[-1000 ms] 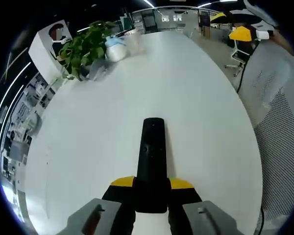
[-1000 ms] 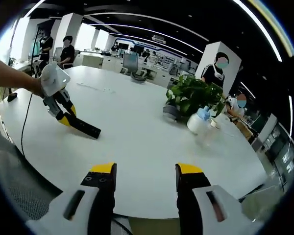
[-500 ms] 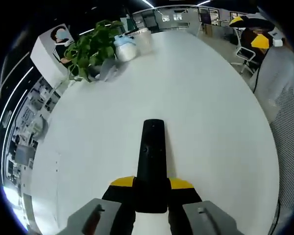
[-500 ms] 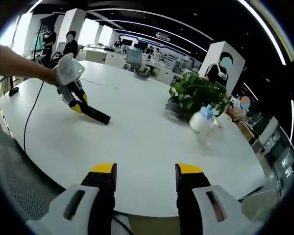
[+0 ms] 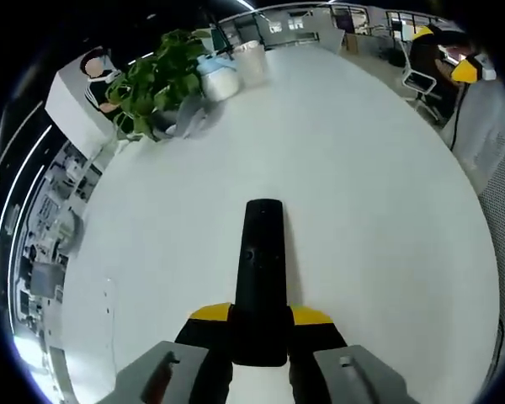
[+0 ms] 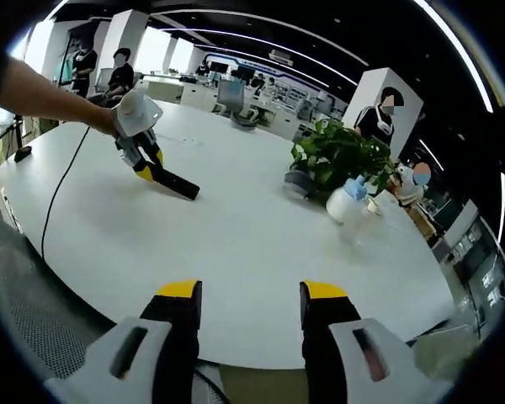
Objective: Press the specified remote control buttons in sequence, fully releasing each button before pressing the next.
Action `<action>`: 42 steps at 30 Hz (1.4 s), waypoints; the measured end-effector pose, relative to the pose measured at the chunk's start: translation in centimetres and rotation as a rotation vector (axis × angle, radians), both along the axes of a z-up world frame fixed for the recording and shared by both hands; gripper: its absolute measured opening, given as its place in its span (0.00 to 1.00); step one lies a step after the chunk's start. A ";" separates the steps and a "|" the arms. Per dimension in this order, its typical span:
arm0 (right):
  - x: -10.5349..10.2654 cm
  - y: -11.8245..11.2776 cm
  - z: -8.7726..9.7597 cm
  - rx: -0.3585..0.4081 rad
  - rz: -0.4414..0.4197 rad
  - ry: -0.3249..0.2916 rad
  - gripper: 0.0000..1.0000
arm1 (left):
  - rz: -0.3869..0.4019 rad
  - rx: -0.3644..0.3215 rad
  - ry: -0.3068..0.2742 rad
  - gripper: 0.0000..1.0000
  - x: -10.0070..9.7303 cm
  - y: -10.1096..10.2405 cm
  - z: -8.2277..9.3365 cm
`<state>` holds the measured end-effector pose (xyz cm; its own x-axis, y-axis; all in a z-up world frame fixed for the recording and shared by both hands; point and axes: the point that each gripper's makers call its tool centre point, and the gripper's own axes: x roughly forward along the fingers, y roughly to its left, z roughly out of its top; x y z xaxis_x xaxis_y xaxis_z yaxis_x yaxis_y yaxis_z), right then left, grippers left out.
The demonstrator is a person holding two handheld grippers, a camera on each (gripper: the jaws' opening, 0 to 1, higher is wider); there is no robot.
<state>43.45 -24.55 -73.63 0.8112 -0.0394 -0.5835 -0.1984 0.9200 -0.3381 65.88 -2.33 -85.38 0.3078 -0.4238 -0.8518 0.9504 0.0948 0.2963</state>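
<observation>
Your left gripper [image 5: 261, 324] clamped remote [image 5: 261, 269] over worktop [image 5: 362, 210]; right gripper [image 6: 244, 307] fingers apart, empty; no button pressing yet evident.

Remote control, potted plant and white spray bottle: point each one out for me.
remote control [image 5: 261, 252], left gripper view, middle of its black face
potted plant [image 6: 337, 156], right gripper view, its leaves
white spray bottle [image 6: 345, 204], right gripper view, its body
</observation>
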 end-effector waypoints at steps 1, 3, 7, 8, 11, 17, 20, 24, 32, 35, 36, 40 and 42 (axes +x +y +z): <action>0.0 0.0 0.0 -0.001 0.000 0.001 0.48 | -0.006 0.008 0.000 0.23 0.1 0.0 -0.1; 0.0 0.0 0.0 -0.002 -0.001 0.001 0.48 | -0.015 0.020 -0.003 0.23 0.3 0.1 -0.3; 0.0 0.0 -0.1 -0.002 -0.002 0.006 0.48 | -0.010 0.041 0.000 0.23 0.9 0.3 -0.8; -0.1 0.0 -0.1 -0.003 -0.001 0.008 0.47 | -0.008 0.044 -0.002 0.23 1.1 0.4 -1.0; -0.1 0.0 -0.2 -0.005 -0.002 0.010 0.47 | -0.016 0.050 0.002 0.23 0.8 0.2 -1.1; -0.1 -0.1 -0.2 -0.004 -0.005 0.012 0.47 | -0.024 0.050 0.008 0.23 0.9 0.3 -1.2; -0.1 0.0 -0.3 -0.009 -0.001 0.018 0.47 | -0.019 0.043 0.022 0.23 0.9 0.3 -1.3; -0.1 0.0 -0.4 -0.007 -0.001 0.020 0.47 | -0.064 0.014 -0.003 0.24 0.7 0.2 -1.2; -0.1 -0.1 -0.5 -0.009 -0.002 0.026 0.47 | -0.072 0.010 -0.029 0.19 0.9 0.3 -1.3; -0.1 -0.1 -0.4 -0.010 -0.001 0.024 0.48 | -0.057 0.015 -0.032 0.20 0.9 0.4 -1.3; -0.1 -0.1 -0.4 -0.010 -0.001 0.023 0.48 | -0.046 0.013 -0.031 0.20 0.9 0.4 -1.3; -0.1 -0.1 -0.4 -0.012 -0.002 0.023 0.48 | -0.012 0.009 -0.026 0.20 1.0 0.5 -1.4; -0.1 -0.1 -0.4 -0.012 -0.001 0.019 0.47 | 0.016 0.036 -0.027 0.21 1.1 1.1 -1.4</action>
